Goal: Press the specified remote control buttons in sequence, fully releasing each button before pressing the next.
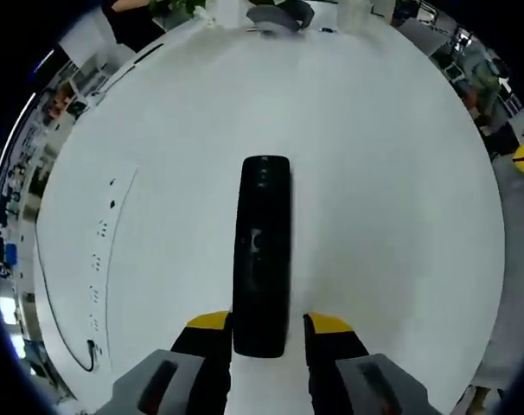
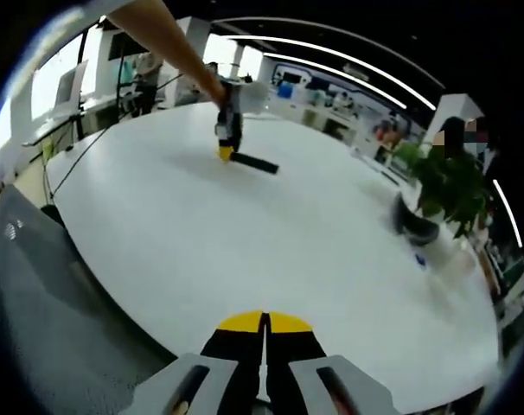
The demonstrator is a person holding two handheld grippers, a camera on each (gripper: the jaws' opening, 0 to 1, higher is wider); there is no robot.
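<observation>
remote [image 1: 262, 255] between spread left gripper [image 1: 268, 323] jaws, maybe touching; right gripper [image 2: 265, 322] jaws pressed together; plant [image 2: 448, 186] right.

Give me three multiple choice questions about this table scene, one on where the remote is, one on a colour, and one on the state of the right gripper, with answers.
1. Where does the remote lie?
A. On the white table, its near end between the left gripper's fingers
B. On the floor
C. Inside a drawer

2. What colour are the tips of the right gripper?
A. Red
B. Yellow
C. Green

3. How do the right gripper's fingers stand?
A. Wide apart
B. Clamped on a cup
C. Closed together on nothing

Answers: 1 A, the left gripper view shows the black remote flat on the table with a finger on each side of its end. 2 B, both tips are yellow. 3 C, the tips meet with nothing between them.
</observation>
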